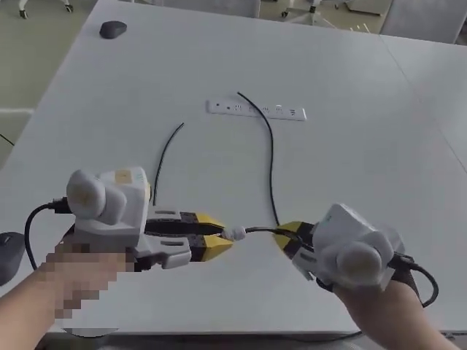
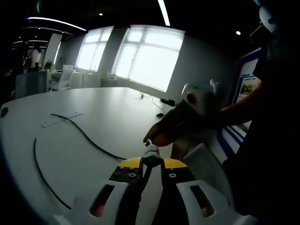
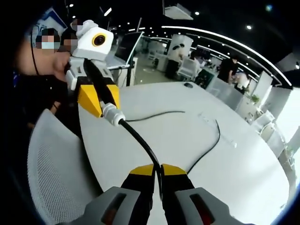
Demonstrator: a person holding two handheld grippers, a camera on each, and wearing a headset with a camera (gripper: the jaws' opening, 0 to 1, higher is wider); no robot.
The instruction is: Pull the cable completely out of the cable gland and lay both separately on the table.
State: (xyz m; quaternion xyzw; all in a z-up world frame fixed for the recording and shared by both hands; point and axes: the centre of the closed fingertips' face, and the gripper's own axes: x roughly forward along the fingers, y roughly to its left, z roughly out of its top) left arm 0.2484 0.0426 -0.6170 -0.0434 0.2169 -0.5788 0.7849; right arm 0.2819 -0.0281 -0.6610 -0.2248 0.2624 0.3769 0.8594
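A small white cable gland is clamped between the yellow tips of my left gripper, held just above the white table. A black cable runs out of the gland to my right gripper, which is shut on it a short way off, then curves back across the table toward the power strip. In the left gripper view the gland sits at the jaw tips. In the right gripper view the cable arcs from my closed jaws up to the gland.
A white power strip lies mid-table. A second, shorter black cable lies to its left. A dark mouse rests at the far left corner, another dark object at the near left edge. Chairs stand beyond the table.
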